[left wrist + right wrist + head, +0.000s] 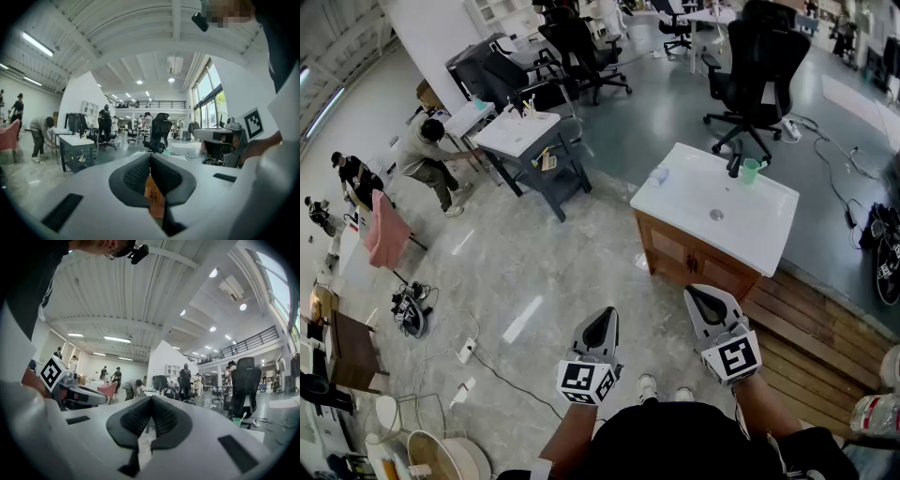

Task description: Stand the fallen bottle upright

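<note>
Bottle (659, 175) is seen lying on its side at the far left corner of the white sink top (684, 202), which is set on a wooden cabinet (689, 258). A black tap (734, 164) and a green cup (751, 170) are placed at the far edge, well apart from the bottle. Left gripper (602, 323) and right gripper (705, 302) are held low, near the body, short of the cabinet. Both pairs of jaws are pressed together with nothing pinched. Bare floor is seen between grippers and cabinet, with wooden planks (806, 328) at the right. An office chair (759, 66) is parked behind the sink, and a grey table (525, 136) stands off to the left.
</note>
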A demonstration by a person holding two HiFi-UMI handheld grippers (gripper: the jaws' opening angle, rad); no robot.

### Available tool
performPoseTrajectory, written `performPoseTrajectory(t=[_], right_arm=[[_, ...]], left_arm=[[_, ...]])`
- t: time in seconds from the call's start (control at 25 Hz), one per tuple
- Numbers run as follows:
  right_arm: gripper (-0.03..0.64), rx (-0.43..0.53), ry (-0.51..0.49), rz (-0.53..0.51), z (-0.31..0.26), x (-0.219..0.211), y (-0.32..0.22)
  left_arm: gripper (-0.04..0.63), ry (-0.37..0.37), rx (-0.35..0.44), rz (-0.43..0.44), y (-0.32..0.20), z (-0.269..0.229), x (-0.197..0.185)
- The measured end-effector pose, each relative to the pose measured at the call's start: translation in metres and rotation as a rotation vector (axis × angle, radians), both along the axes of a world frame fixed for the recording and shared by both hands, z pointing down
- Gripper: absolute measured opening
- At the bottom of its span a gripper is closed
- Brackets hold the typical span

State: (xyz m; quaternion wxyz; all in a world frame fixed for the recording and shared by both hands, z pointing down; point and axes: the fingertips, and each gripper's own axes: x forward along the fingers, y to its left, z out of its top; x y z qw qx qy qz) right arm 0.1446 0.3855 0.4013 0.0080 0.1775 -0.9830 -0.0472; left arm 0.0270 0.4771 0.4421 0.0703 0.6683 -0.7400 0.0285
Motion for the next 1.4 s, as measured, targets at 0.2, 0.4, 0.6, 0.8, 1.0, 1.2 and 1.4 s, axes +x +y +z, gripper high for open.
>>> performPoseTrajectory(t=[0.2, 0.4, 0.6, 0.8, 1.0, 1.2, 1.4], right_arm=[[0.011, -0.014, 0.022, 0.028, 0.010, -0.008, 0.005], [0.011, -0.053, 0.052, 0.068, 0.021, -0.007, 0.011], [0.014, -0.106, 0.008, 0.066, 0.024, -0.028, 0.008], [0.015, -0.126, -0.008, 0.078, 0.028, -0.057, 0.008], [0.014, -0.146, -0.010, 0.093, 0.035, -0.086, 0.012], [0.015, -0.116, -0.007, 0.093, 0.036, -0.110, 0.016], [0.015, -0.105, 0.009, 0.093, 0.036, -0.118, 0.001]], left_arm=[[0.018, -0.028, 0.024, 0.043, 0.003, -0.003, 0.000], [0.018, -0.012, 0.029, 0.067, 0.008, -0.003, -0.007], [0.018, -0.062, 0.029, 0.063, 0.007, 0.000, -0.028], [0.018, -0.067, 0.034, 0.089, 0.003, 0.003, -0.052], [0.018, -0.071, 0.031, 0.102, 0.005, 0.006, -0.083], [0.018, -0.068, 0.020, 0.113, 0.006, 0.014, -0.111], [0.018, -0.008, 0.014, 0.116, -0.013, 0.021, -0.123]])
